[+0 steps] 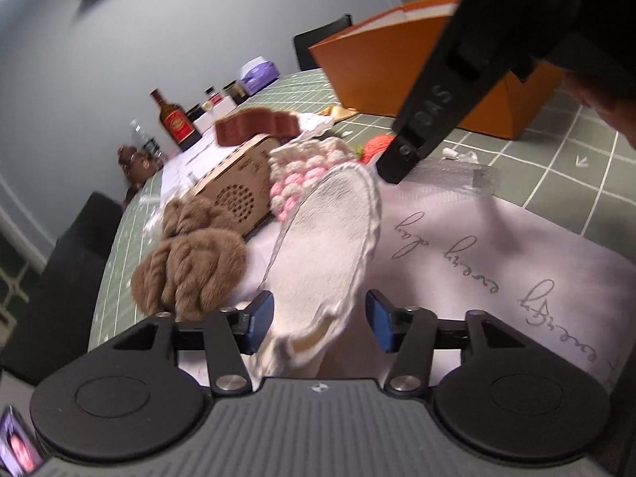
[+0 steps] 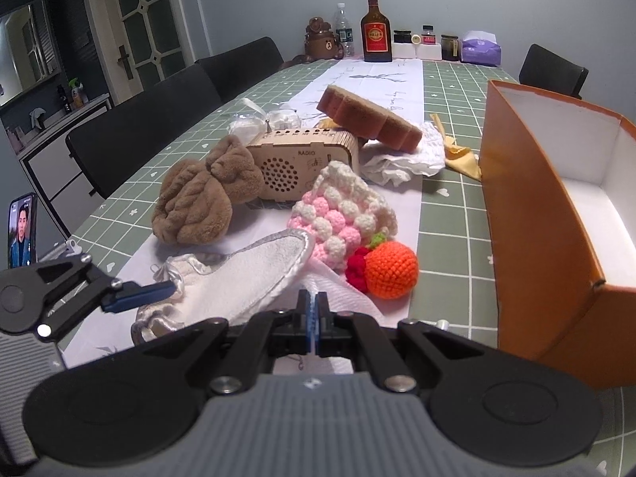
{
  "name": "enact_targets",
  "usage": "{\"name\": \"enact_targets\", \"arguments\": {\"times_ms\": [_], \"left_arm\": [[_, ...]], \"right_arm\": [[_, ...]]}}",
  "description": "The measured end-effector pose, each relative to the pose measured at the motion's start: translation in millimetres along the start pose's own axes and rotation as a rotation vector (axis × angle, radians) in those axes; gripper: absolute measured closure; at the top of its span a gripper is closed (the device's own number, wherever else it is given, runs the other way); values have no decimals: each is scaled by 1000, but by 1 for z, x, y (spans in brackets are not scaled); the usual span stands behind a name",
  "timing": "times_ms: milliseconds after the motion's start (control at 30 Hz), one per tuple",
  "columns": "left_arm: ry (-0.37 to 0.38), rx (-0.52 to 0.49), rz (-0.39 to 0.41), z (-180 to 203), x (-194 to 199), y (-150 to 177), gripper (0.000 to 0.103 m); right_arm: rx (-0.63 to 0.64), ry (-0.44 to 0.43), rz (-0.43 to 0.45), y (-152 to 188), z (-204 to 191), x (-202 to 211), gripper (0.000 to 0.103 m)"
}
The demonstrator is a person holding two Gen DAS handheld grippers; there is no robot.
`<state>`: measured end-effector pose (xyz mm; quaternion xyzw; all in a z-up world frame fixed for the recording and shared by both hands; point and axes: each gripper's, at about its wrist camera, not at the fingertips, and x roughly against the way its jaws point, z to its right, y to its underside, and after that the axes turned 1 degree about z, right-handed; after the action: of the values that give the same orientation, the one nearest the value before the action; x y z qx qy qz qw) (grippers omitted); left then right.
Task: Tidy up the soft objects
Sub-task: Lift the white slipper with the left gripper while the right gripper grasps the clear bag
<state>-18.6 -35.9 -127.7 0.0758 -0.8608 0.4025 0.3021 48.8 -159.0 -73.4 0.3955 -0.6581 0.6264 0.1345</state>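
White terry slipper (image 2: 238, 278) lying sole-up on the pale runner (image 1: 457, 238), near edge of the table. Left gripper (image 1: 319, 328) spread wide, blue pads either side of the slipper's heel end, not yet closed on it. Right gripper (image 2: 316, 310) shut; whether pinching the white cloth (image 2: 338, 282) just ahead of it cannot be told. Advised: close the left pads squarely across the heel rim, lift clear before swinging right toward the orange box (image 2: 556, 198), open and apparently bare inside. Crowded surroundings: brown plush towel (image 2: 202, 198) to the left, wooden radio (image 2: 302, 167) behind, pink-and-white crochet piece (image 2: 342, 206) touching the slipper's toe, orange knitted fruit (image 2: 391, 268) near right. Risk judged: toe dragging the crochet piece; right gripper standing across the path to the box.
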Motion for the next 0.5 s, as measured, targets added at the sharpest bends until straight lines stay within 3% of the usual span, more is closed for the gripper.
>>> {"name": "enact_targets", "arguments": {"times_ms": [100,133,167,267,367,500], "left_arm": [[-5,-34,-3,6,-11,-7,40],[-9,-32,-10,6,-14,-9,50],[-12,-23,-14,5,-17,-10,68],[19,53,-10,-6,-19,-12,86],[23,92,7,-17,-15,-15,95],[-2,129,32,-32,-4,-24,97]], "right_arm": [[1,-1,-4,1,0,-1,103],[0,-1,-5,1,1,-1,103],[-1,-2,-4,0,1,-1,103],[7,-3,0,0,2,2,103],[21,-8,4,0,2,4,103],[55,-5,40,-8,-1,16,103]]}}
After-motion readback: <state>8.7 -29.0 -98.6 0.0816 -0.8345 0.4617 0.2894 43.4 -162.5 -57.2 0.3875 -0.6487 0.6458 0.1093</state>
